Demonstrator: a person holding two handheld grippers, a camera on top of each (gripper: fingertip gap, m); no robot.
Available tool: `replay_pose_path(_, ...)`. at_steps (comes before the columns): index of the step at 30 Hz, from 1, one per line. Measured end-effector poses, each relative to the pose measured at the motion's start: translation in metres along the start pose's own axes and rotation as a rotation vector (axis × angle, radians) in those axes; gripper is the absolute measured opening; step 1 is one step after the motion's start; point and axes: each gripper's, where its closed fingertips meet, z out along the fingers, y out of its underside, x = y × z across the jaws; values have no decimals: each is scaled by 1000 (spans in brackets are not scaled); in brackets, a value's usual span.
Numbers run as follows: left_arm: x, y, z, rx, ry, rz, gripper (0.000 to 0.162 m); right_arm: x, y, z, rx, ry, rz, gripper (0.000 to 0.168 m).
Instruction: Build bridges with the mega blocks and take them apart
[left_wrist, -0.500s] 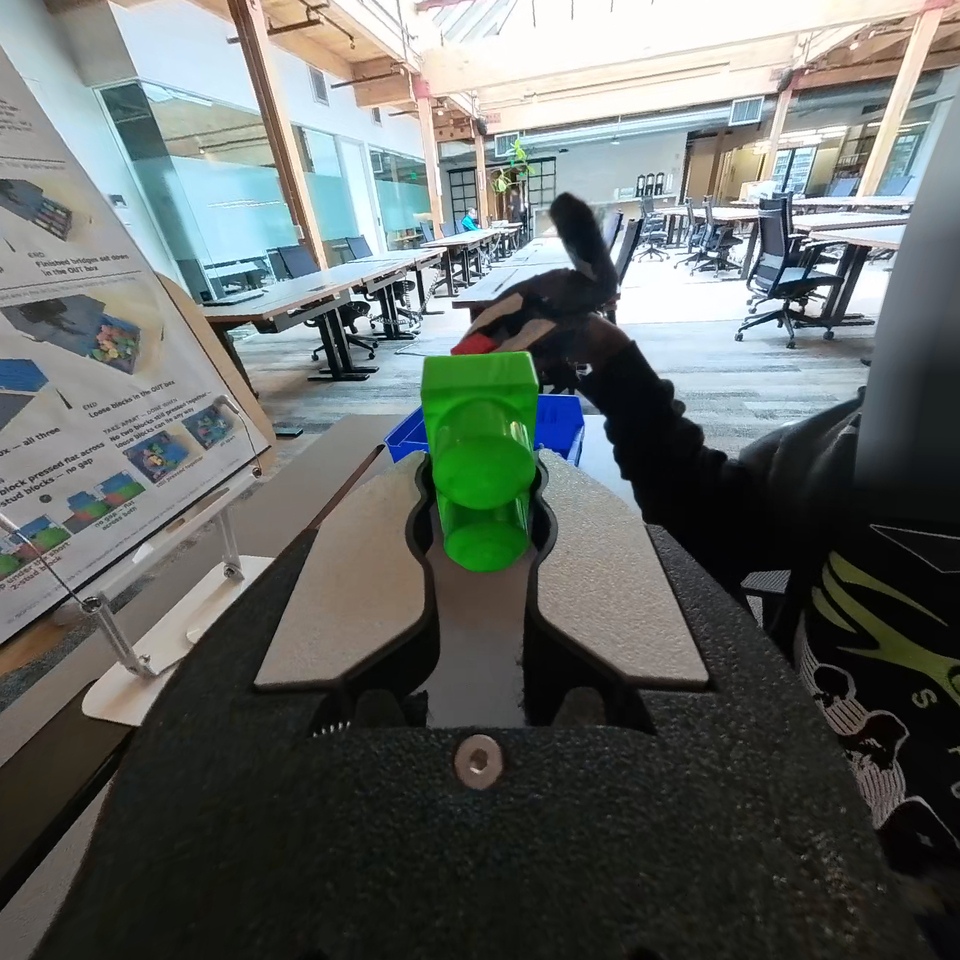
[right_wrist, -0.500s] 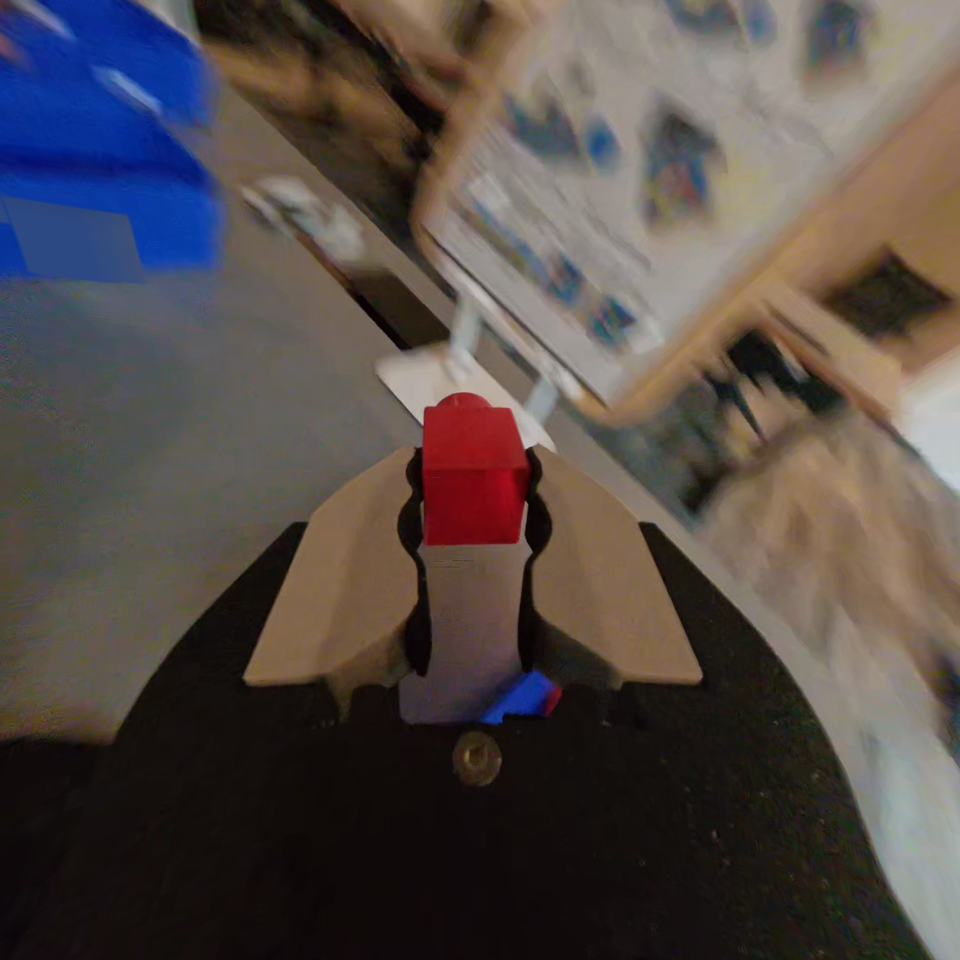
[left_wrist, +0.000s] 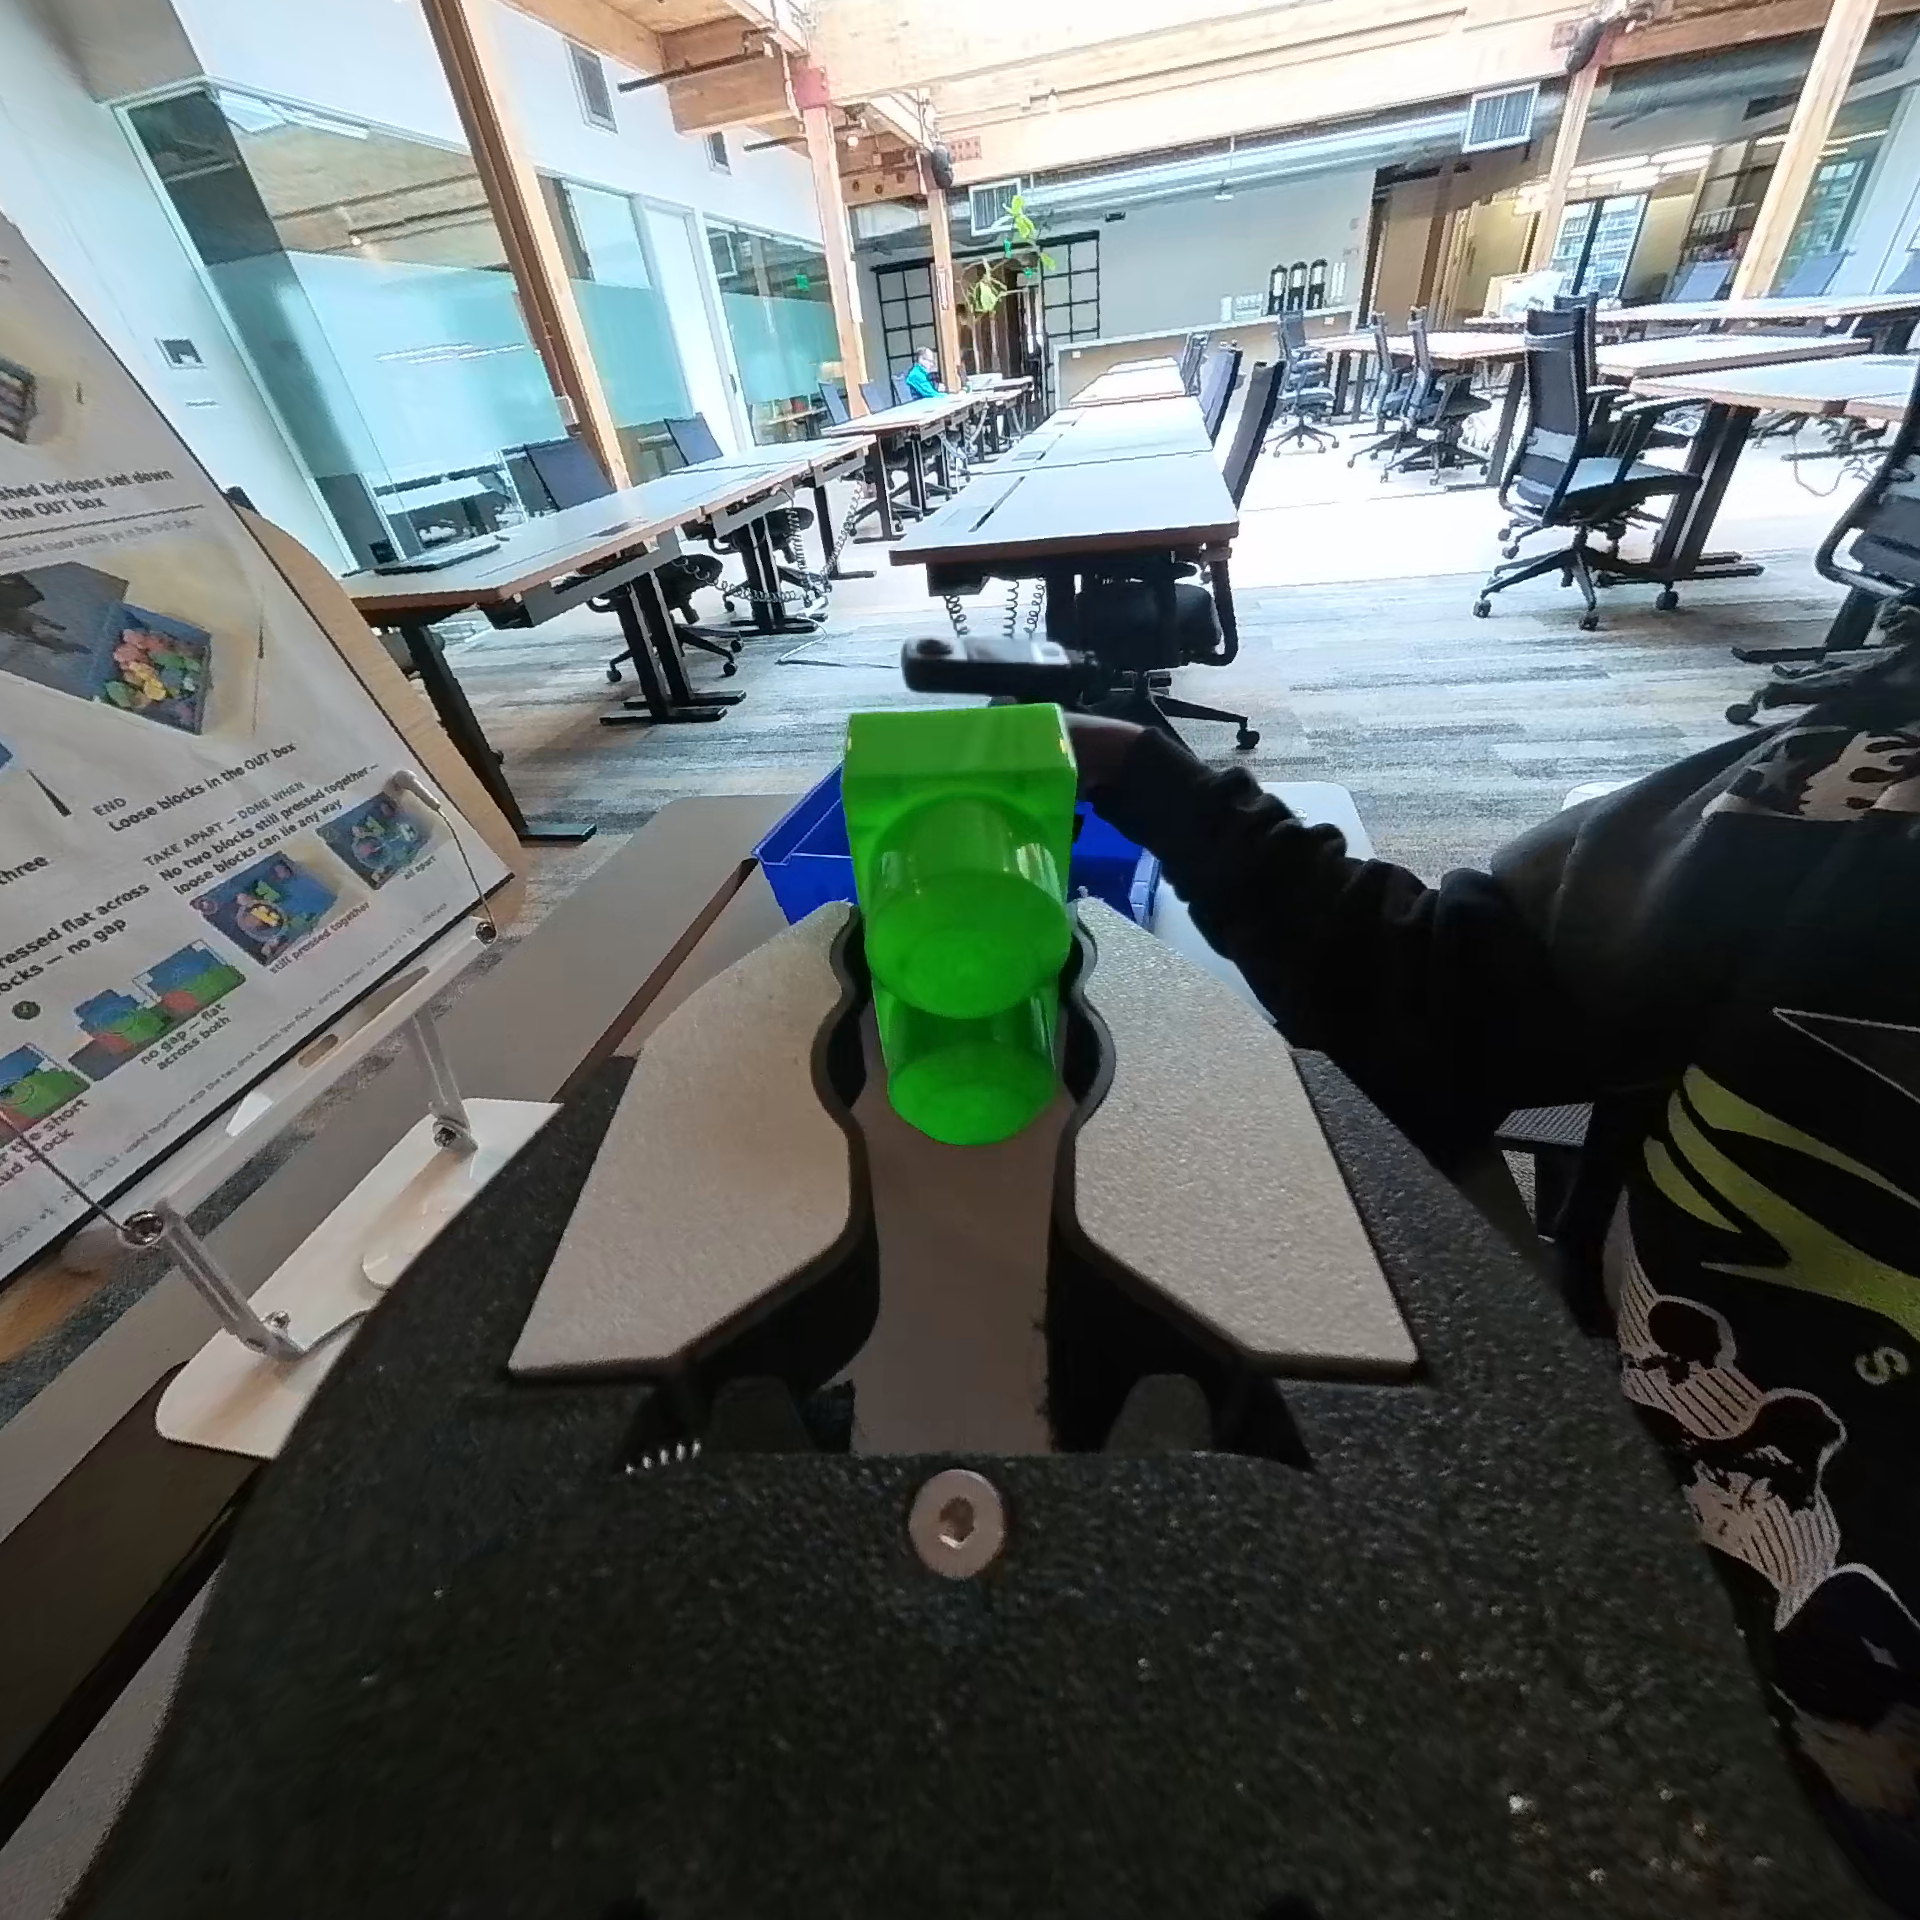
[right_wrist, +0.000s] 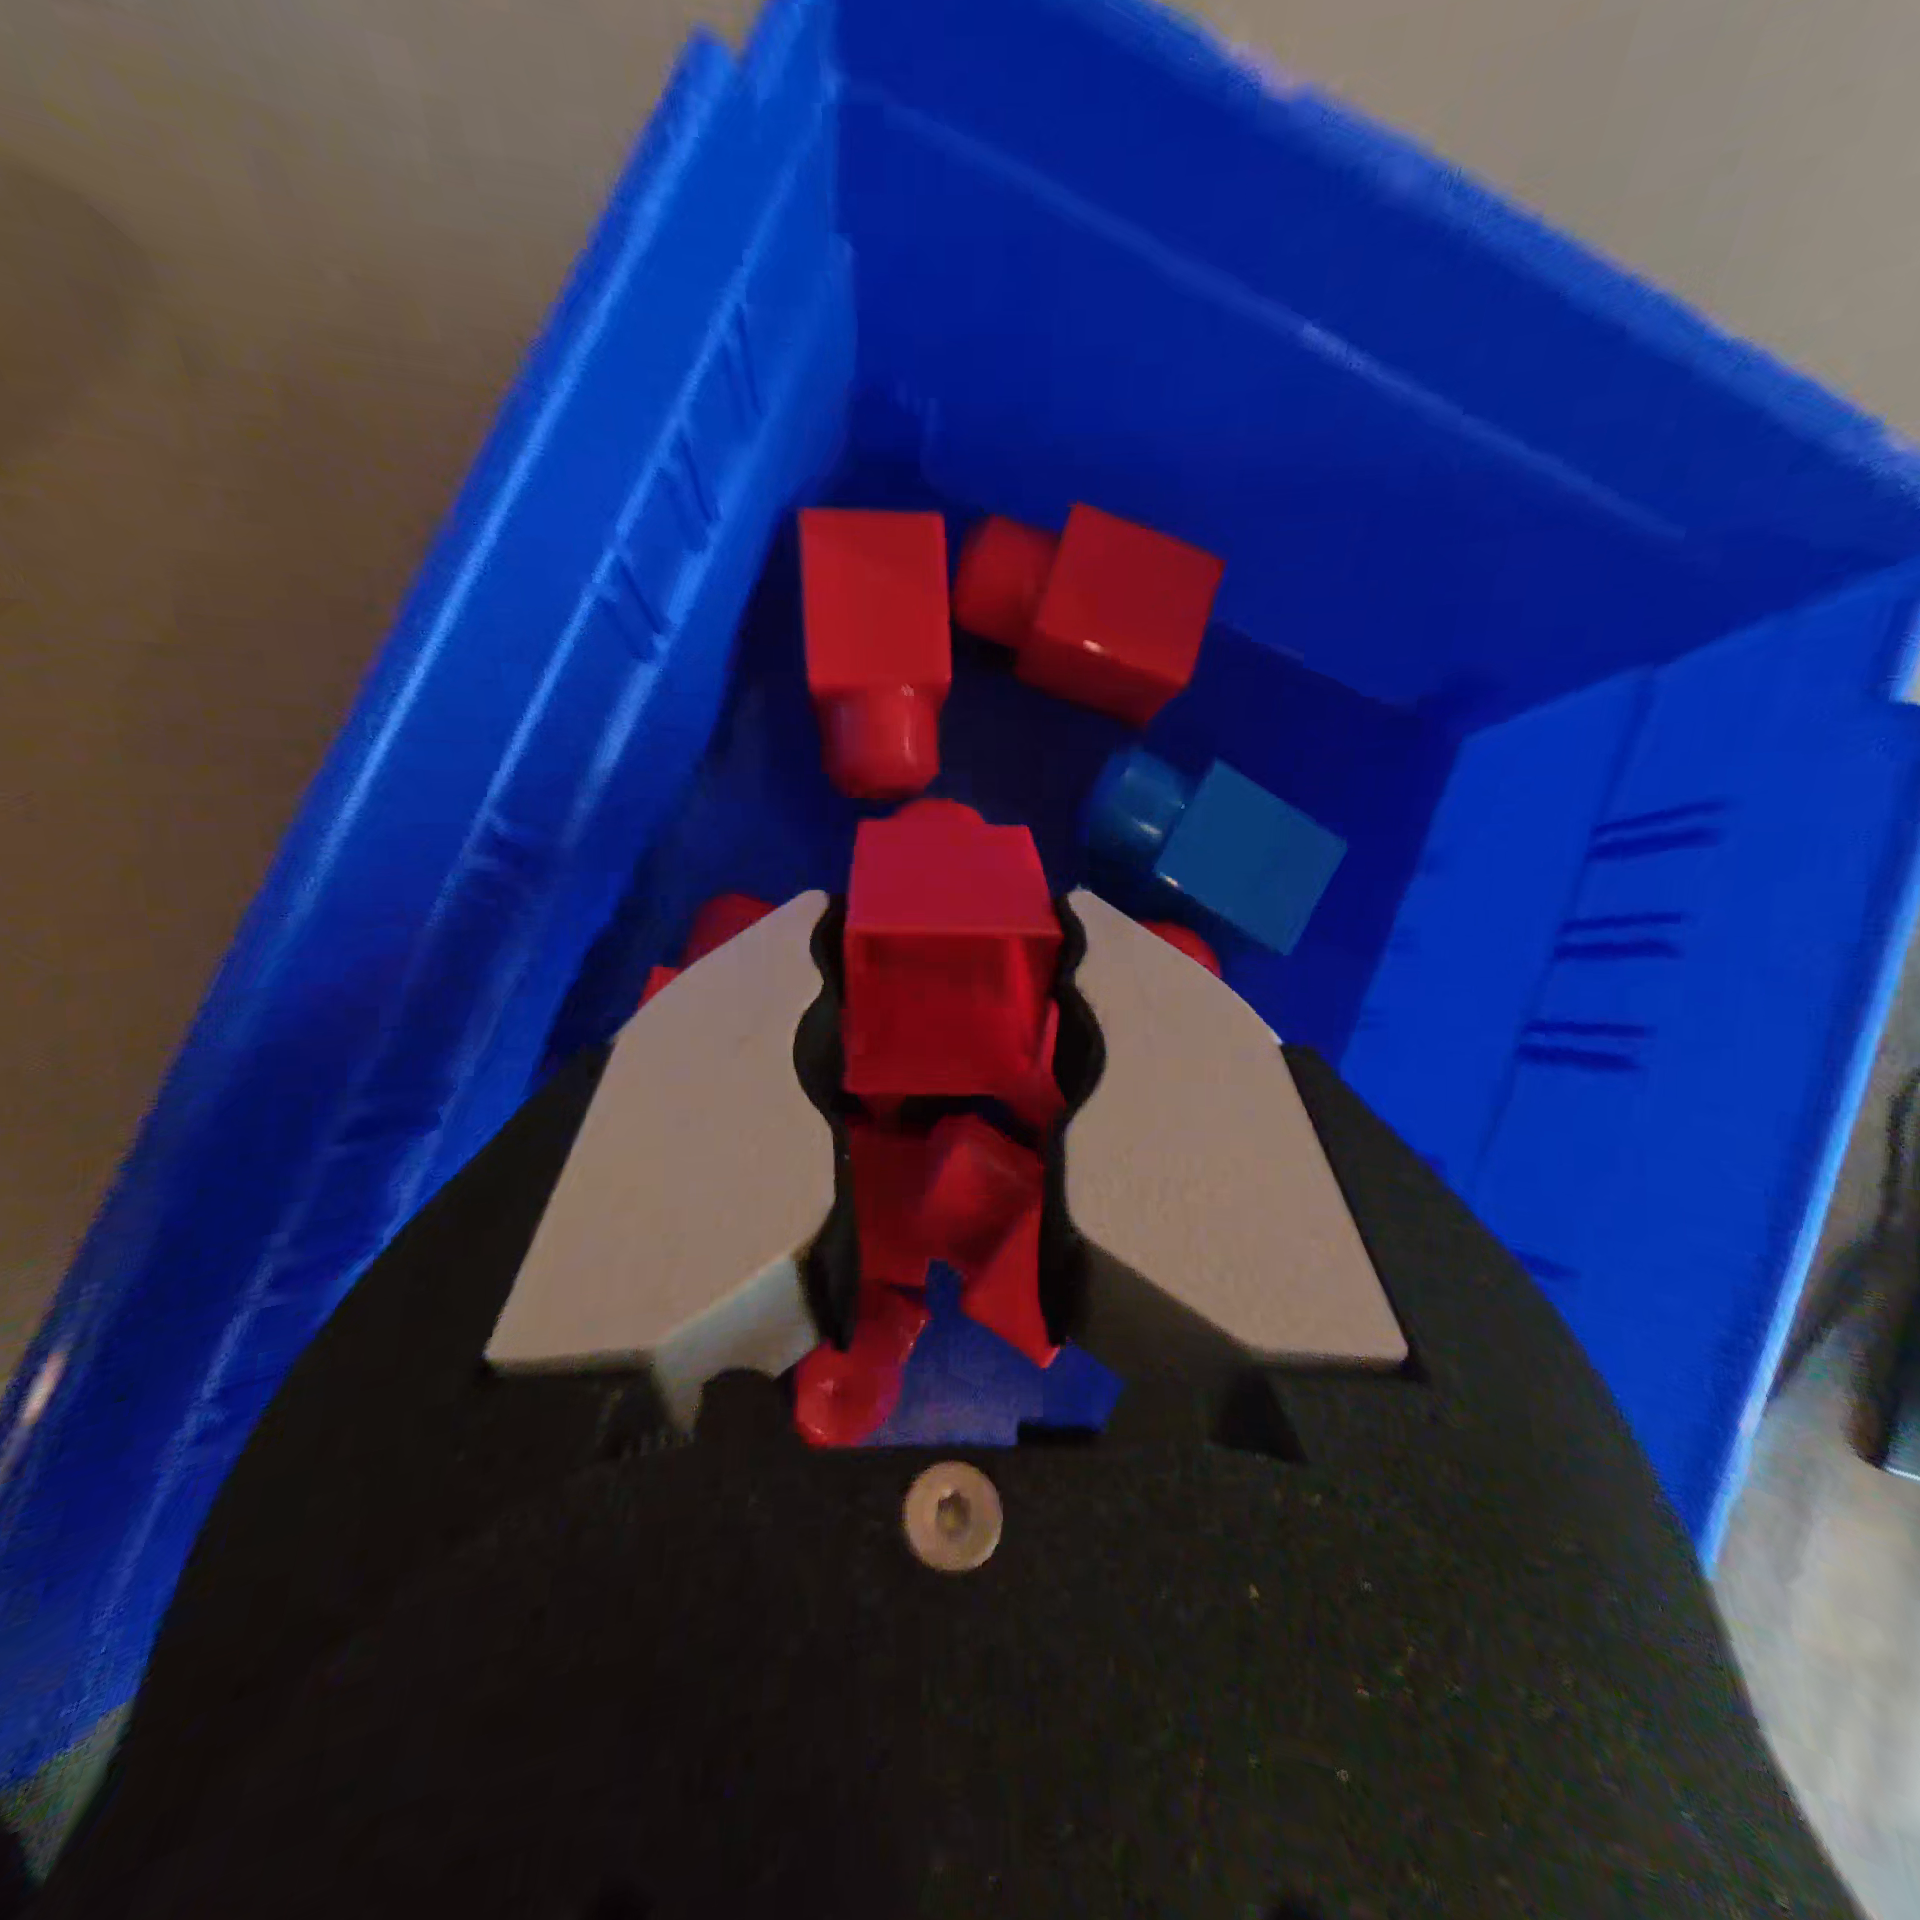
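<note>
- Blue bin (right_wrist: 1195, 343) fills the right wrist view; we see loose blocks on its floor: two red ones (right_wrist: 878, 634) (right_wrist: 1127, 623) and a blue block (right_wrist: 1247, 862), with more red partly hidden behind the fingers.
- Instruction board (left_wrist: 156, 779) on a white stand sits left of the bin in the left wrist view; office desks and chairs behind.
- Right gripper (right_wrist: 951, 935) is clamped on a red block (right_wrist: 945, 935), stud pointing away, poised over the bin interior. We judge this as the take-apart phase: dropping a loose piece in.
- Left gripper (left_wrist: 961, 966) is clenched on a green block (left_wrist: 961, 904), studs facing the camera, held up in the air short of the bin.
- To do the drop well: we'd keep the red block centred over the open floor, well inside the walls, then open the jaws fully so it falls free. Aim for the gap between the loose blocks so it doesn't press onto a stud.
- Green block should wait clear of the right arm, then follow.
- View differences: only the right wrist view shows the bin contents; the left shows just the bin's near rim (left_wrist: 800, 862), the sleeve (left_wrist: 1351, 935) reaching across, the board and the room. Red block isn't visible from the left.
</note>
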Motion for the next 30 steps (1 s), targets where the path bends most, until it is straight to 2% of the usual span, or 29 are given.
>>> replay_pose_path(2, 0, 0, 1, 0, 2, -1, 35, 0, 2, 4, -21, 15, -36, 38)
replay_pose_path(6, -2, 3, 2, -13, -2, 2, 35, 7, -3, -7, -2, 64, -16, 52)
replay_pose_path(9, -1, 5, 5, -17, 10, -2, 35, 4, -21, -36, 103, 74, -16, 53)
replay_pose_path(12, 2, 7, 10, -32, 28, 2, 35, -17, -57, -81, 284, 54, -41, 51)
replay_pose_path(15, 7, 11, 16, -54, 51, 9, 35, -74, -104, -137, 542, -76, -153, 49)
replay_pose_path(18, 14, 15, 25, -83, 86, 24, 35, -165, -139, -196, 802, -329, -360, 48)
replay_pose_path(20, 20, 19, 31, -107, 110, 34, 35, -232, -145, -228, 915, -537, -509, 50)
replay_pose_path(22, 25, 23, 39, -134, 131, 42, 35, -287, -141, -247, 955, -716, -625, 54)
replay_pose_path(25, 33, 28, 49, -165, 166, 52, 35, -342, -135, -256, 961, -864, -726, 58)
replay_pose_path(30, 42, 35, 61, -204, 204, 63, 35, -380, -128, -254, 932, -988, -773, 58)
